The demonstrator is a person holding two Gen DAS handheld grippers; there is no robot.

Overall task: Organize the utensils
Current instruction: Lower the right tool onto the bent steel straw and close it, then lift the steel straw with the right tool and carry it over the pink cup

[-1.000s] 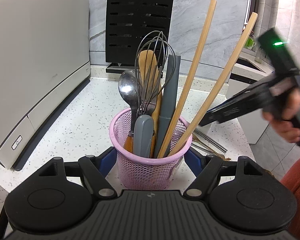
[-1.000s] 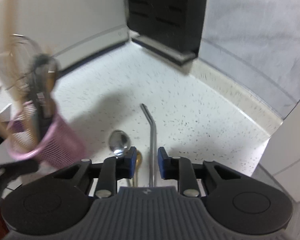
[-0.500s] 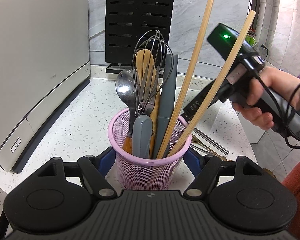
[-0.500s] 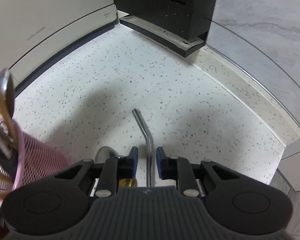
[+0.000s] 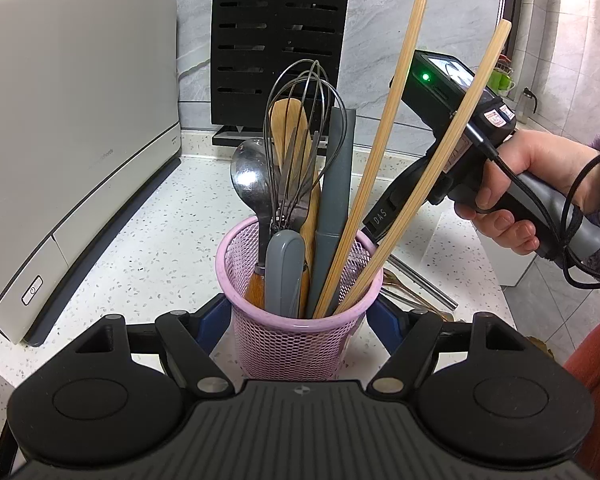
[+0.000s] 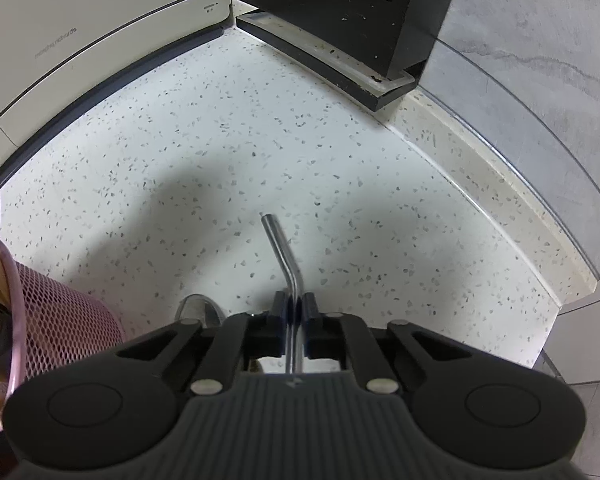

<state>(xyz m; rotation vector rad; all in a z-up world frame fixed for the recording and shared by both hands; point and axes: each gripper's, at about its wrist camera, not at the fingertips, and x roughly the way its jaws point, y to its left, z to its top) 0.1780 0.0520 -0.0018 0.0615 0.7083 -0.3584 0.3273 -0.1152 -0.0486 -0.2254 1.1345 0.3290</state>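
Note:
A pink mesh holder (image 5: 296,340) stands on the speckled counter, gripped between the blue pads of my left gripper (image 5: 298,316). It holds a whisk (image 5: 300,140), a metal spoon (image 5: 250,178), a wooden spatula, grey handles and two long bamboo chopsticks (image 5: 384,152). My right gripper (image 6: 295,312) is shut on a bent metal straw (image 6: 282,250) lying on the counter right of the holder (image 6: 60,316). A spoon bowl (image 6: 200,312) lies just left of it. The straw (image 5: 424,280) and a gold utensil show behind the holder.
A black knife block (image 5: 278,52) stands at the back wall, also in the right wrist view (image 6: 352,12). A white appliance (image 5: 60,128) fills the left side. The counter edge (image 6: 556,296) runs close on the right.
My right gripper has come down onto the counter and its jaws have closed on the metal straw. The left gripper and the holder have stayed put.

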